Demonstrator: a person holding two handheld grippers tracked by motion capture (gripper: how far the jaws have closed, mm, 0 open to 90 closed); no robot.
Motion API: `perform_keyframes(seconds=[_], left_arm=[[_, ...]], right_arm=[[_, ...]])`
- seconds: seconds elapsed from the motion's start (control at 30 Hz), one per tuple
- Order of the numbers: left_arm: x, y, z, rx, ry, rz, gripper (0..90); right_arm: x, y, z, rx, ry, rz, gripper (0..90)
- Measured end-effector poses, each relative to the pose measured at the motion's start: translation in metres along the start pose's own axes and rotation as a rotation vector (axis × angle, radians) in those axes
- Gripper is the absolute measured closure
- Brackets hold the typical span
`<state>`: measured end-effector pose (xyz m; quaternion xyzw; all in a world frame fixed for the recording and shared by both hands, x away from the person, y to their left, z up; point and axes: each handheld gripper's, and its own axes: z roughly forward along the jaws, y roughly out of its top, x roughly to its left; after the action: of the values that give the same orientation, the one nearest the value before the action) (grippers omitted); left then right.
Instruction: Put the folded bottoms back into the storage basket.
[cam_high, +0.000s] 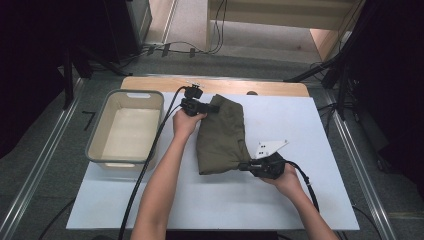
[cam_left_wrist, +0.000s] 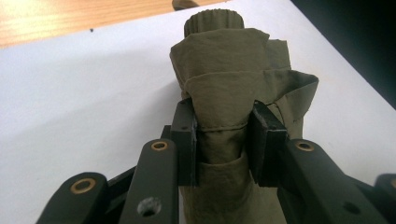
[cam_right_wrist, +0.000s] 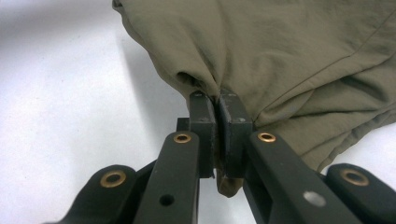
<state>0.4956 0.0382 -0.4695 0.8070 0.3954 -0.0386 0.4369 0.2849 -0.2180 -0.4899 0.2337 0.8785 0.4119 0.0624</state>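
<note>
An olive-green folded garment (cam_high: 222, 135) lies on the white table cover (cam_high: 300, 200), a little right of the bin. My left gripper (cam_high: 216, 107) is at its far left corner, shut on a thick bunch of the cloth (cam_left_wrist: 219, 126) between its jaws. My right gripper (cam_high: 245, 165) is at the near right corner, its jaws pressed together on a thin fold of the same garment (cam_right_wrist: 280, 51). A ribbed elastic band (cam_left_wrist: 214, 21) shows at the garment's far end in the left gripper view.
A beige plastic bin (cam_high: 100, 127), with nothing in it, stands at the table's left. The bare wooden table edge (cam_high: 150, 82) runs along the back. Cables (cam_high: 150, 155) trail from both grippers toward the near side. Dark stands flank the table.
</note>
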Motion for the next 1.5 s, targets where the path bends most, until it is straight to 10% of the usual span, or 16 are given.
perform_keyframes(seconds=[1.5], left_arm=[[-0.030,0.024,-0.028,-0.078,-0.033,0.086,69.5]], right_arm=[[0.015,0.021,-0.028,-0.062,-0.048,-0.074,83.8]])
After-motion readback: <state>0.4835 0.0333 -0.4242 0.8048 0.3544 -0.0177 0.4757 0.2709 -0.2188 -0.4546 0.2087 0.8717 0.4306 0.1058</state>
